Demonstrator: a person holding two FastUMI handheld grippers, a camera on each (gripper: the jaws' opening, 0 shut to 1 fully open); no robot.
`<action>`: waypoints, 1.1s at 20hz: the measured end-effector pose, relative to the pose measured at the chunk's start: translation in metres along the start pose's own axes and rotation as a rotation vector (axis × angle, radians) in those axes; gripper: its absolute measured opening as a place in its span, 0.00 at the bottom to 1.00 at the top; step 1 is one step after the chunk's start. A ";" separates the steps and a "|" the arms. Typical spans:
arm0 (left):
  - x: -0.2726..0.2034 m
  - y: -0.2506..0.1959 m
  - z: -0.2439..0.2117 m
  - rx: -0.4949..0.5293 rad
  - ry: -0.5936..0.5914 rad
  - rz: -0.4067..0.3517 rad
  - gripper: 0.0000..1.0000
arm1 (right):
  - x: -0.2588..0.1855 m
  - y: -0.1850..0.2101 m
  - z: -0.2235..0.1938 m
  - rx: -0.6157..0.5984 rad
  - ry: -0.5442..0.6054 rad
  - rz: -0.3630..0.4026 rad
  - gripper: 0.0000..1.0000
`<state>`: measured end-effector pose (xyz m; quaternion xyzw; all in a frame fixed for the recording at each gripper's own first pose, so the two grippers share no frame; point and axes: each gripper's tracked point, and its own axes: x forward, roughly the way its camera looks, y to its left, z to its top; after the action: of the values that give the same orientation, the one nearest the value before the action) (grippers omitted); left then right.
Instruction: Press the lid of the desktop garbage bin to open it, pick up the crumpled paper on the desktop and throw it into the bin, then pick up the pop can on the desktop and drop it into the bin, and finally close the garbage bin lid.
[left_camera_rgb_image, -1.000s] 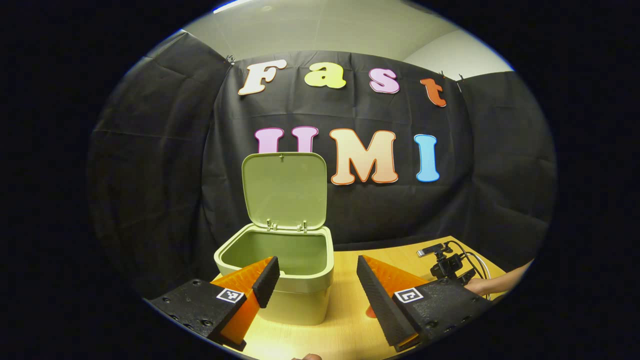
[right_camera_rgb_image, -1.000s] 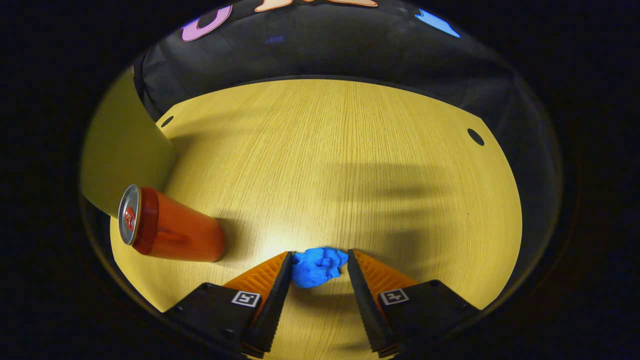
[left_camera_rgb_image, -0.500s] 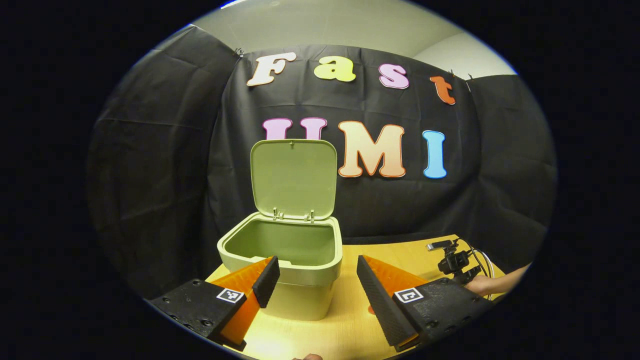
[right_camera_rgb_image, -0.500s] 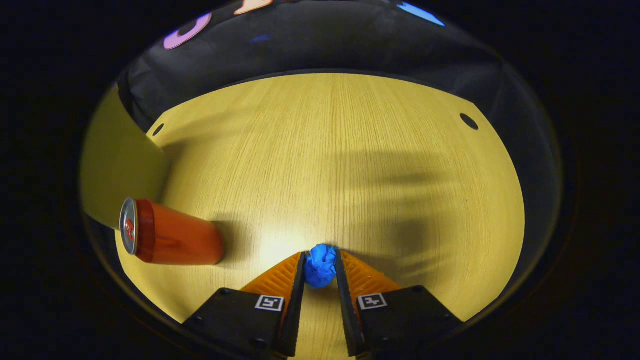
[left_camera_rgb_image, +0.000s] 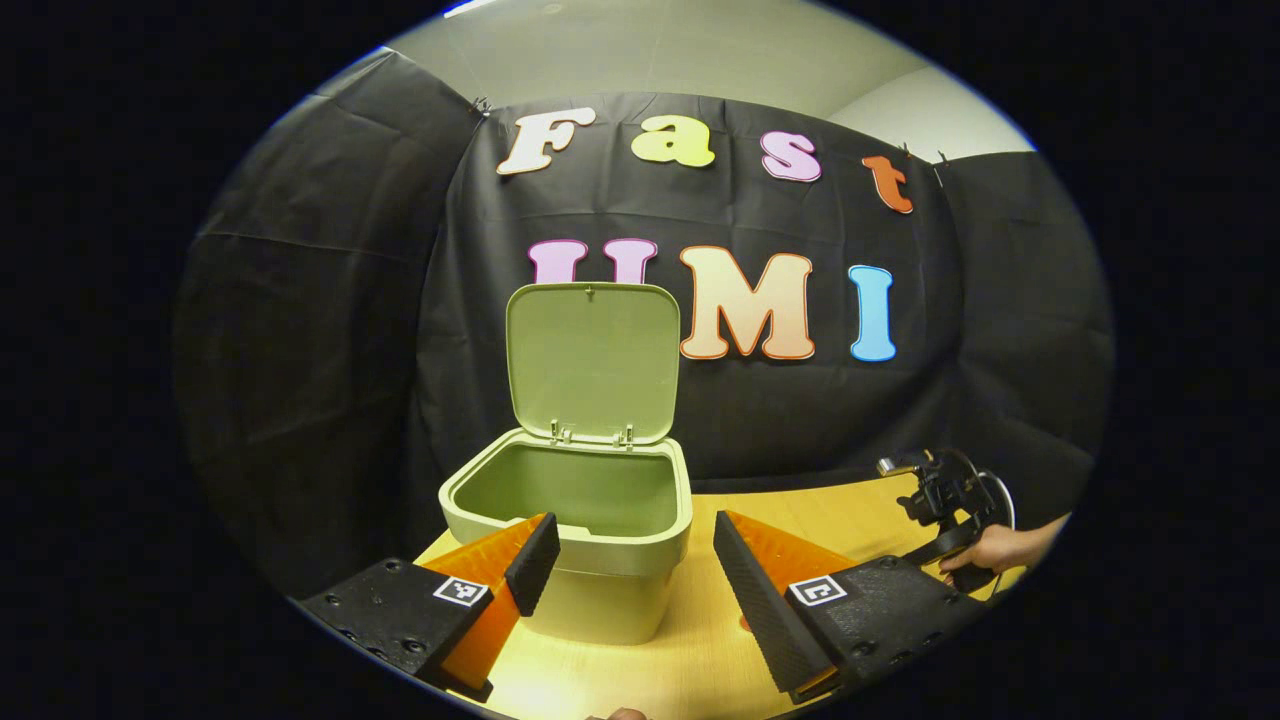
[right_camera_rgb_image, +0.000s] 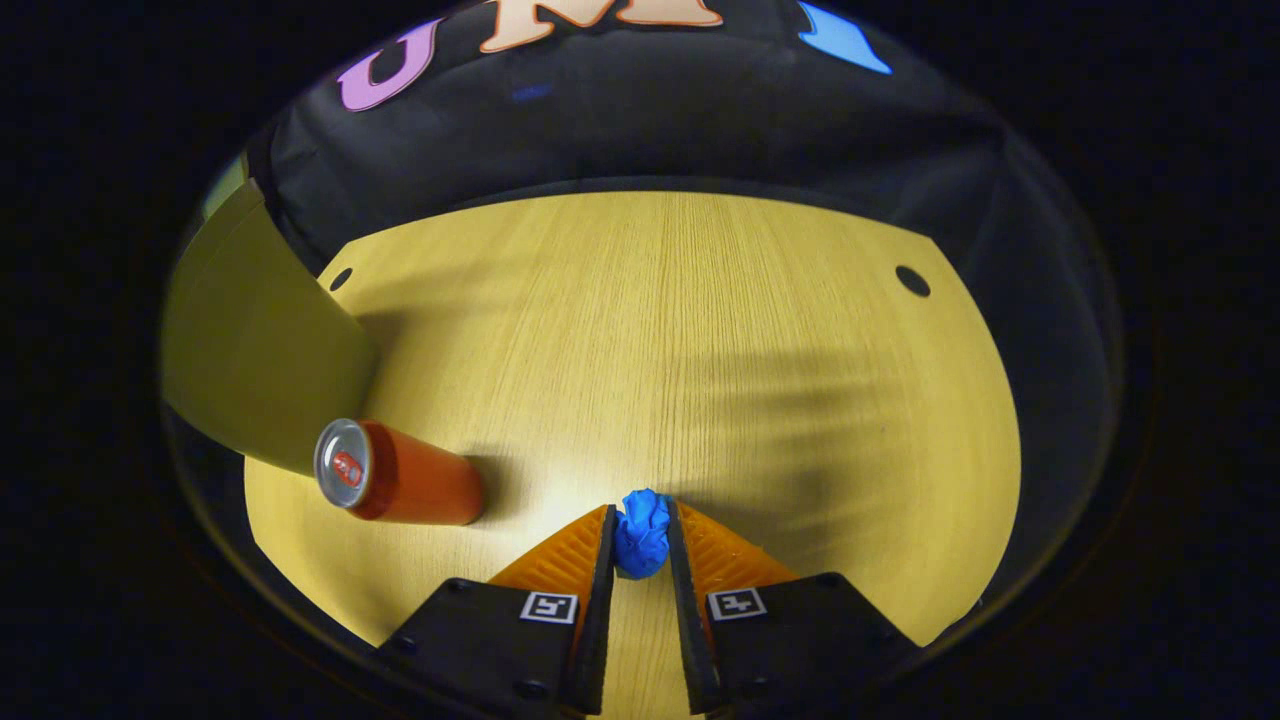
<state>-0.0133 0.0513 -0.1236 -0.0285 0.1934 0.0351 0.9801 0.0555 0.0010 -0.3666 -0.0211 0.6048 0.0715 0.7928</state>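
On the wooden desktop (right_camera_rgb_image: 700, 330) the green bin (left_camera_rgb_image: 575, 545) stood with its lid (left_camera_rgb_image: 592, 360) raised. Beside the bin stood the pop can (right_camera_rgb_image: 400, 485). The right gripper (right_camera_rgb_image: 640, 545) pinched the crumpled paper (right_camera_rgb_image: 641, 533); the left gripper (left_camera_rgb_image: 628, 555) gaped wide before the bin.

one bin (left_camera_rgb_image: 600, 560), one paper ball (right_camera_rgb_image: 641, 534), one can (right_camera_rgb_image: 400, 484)

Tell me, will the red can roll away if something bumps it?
Probably not while upright: the can seems to stand on its flat base on the table. It is tall and narrow, so a knock could tip it. Once on its round side, it would likely roll.
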 end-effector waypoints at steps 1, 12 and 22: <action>0.001 -0.001 0.000 -0.002 0.001 -0.005 0.92 | -0.014 0.003 0.014 -0.020 -0.036 0.003 0.33; -0.002 0.007 0.009 -0.005 -0.042 -0.006 0.92 | -0.170 0.047 0.121 -0.187 -0.338 0.127 0.33; -0.021 0.049 0.013 -0.032 -0.070 0.066 0.93 | -0.245 0.075 0.135 -0.409 -0.417 0.400 0.33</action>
<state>-0.0320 0.1001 -0.1056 -0.0364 0.1594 0.0715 0.9839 0.1113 0.0701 -0.0905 -0.0456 0.3954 0.3479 0.8489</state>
